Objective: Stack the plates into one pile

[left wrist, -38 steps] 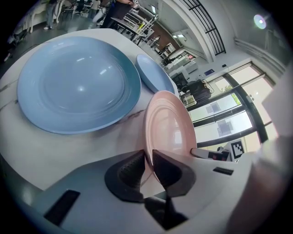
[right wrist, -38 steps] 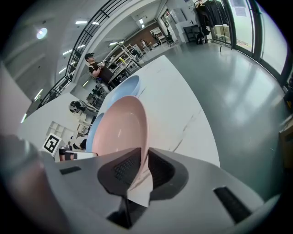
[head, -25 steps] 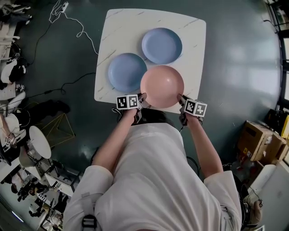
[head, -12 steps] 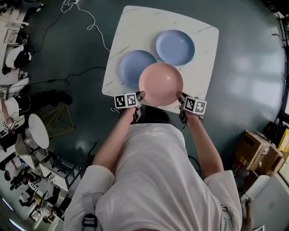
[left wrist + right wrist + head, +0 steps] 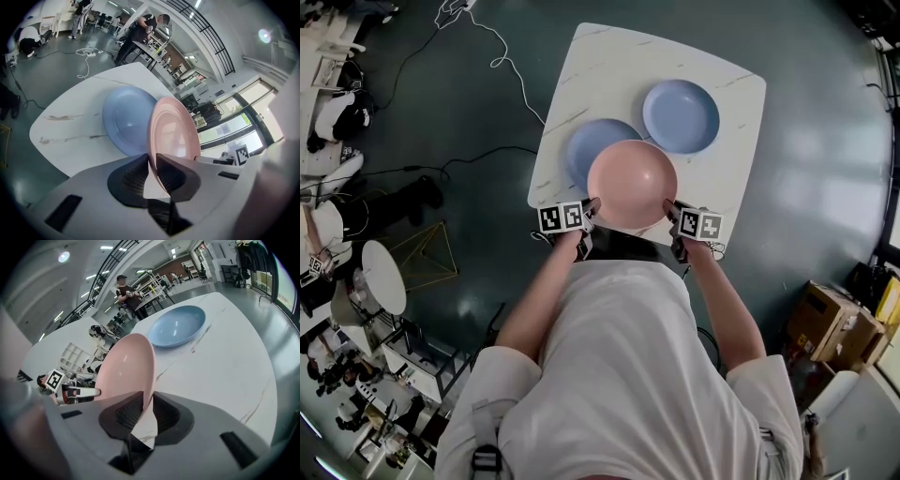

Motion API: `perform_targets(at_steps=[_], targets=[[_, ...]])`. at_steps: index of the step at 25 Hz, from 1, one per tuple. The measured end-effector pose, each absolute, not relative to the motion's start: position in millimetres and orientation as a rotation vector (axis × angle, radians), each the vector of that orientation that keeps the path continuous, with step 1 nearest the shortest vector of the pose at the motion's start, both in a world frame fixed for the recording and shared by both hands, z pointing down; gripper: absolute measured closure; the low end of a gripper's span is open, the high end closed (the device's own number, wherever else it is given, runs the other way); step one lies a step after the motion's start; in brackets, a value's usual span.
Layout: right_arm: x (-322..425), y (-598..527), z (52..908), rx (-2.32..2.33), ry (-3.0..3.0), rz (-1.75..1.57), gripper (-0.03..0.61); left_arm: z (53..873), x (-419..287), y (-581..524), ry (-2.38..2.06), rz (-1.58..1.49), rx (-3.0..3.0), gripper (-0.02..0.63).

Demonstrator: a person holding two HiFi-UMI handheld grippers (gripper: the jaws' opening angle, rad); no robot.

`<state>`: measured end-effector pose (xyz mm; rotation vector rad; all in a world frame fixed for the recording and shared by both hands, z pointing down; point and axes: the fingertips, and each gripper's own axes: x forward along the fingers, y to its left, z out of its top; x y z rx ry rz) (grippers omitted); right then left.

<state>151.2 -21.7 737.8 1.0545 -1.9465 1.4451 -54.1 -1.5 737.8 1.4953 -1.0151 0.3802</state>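
**Left claw** (image 5: 152,161): clenched on the left rim of the pink plate (image 5: 632,184).

**Right claw** (image 5: 149,401): grasping the opposite rim. Its jaws have just been opening a little, with the rim between them and the pads on it.

**Pink plate:** carried clear of the desk (image 5: 609,66), spanning claw to claw, overlapping the near side of the nearer blue plate (image 5: 584,147).

**Nearer blue plate:** lies ahead and slightly left, on the left claw's side.

**Second blue plate** (image 5: 681,115): farther back and to the right, just beside the first.
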Motion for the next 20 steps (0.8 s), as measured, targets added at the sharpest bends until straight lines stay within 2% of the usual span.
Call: perform_targets(at_steps=[20], targets=[[81,-60,764,0.960,-1.859,1.464,0.497,761,-122,-41,-0.988,0.485,1.462,0.552]])
